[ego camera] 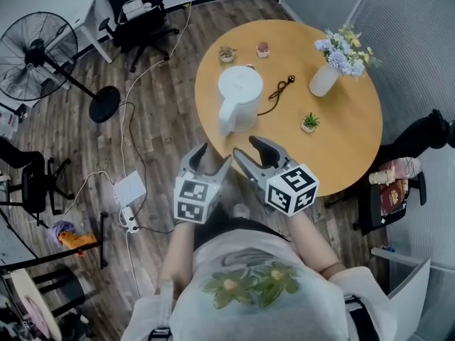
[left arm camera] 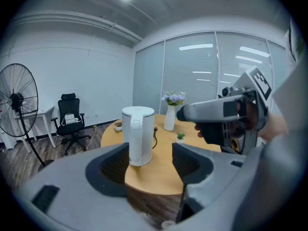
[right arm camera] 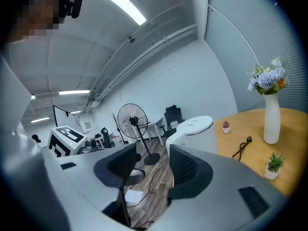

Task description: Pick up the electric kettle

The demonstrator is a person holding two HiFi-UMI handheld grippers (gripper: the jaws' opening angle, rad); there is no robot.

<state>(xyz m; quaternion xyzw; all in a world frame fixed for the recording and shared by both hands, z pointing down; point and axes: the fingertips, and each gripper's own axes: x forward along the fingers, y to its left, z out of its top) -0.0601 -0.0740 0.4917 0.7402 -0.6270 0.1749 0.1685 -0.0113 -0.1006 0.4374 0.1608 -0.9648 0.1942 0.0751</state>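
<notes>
Floor: dark wood planks, with white cables trailing across them to a white power box.
Walls: white on one side; on the other, panels with horizontal blinds run behind the table.
Ceiling: white, lit by strip lights, in both gripper views.
Round table: light wood top, mostly bare, with a few small things spread over its far half.
Standing fan: black, on a round base, on the floor well apart from the table.
Office chair: black, on castors, beside a white desk by the wall.
Electric kettle: white, upright with its lid down, on the left part of the table near the edge closest to the person, handle turned towards the grippers.
Left gripper: held just short of the table edge, fingers moderately wide with nothing between them; its own view shows the kettle through the gap, still apart.
Right gripper: beside the left one at the table edge, fingers likewise apart and empty; the kettle shows just behind its right finger.
Vase: white, holding pale flowers, at the far right of the table.
Black cable: lies loose just right of the kettle.
Potted plants: a green one near the middle and two tiny pots at the far edge.
</notes>
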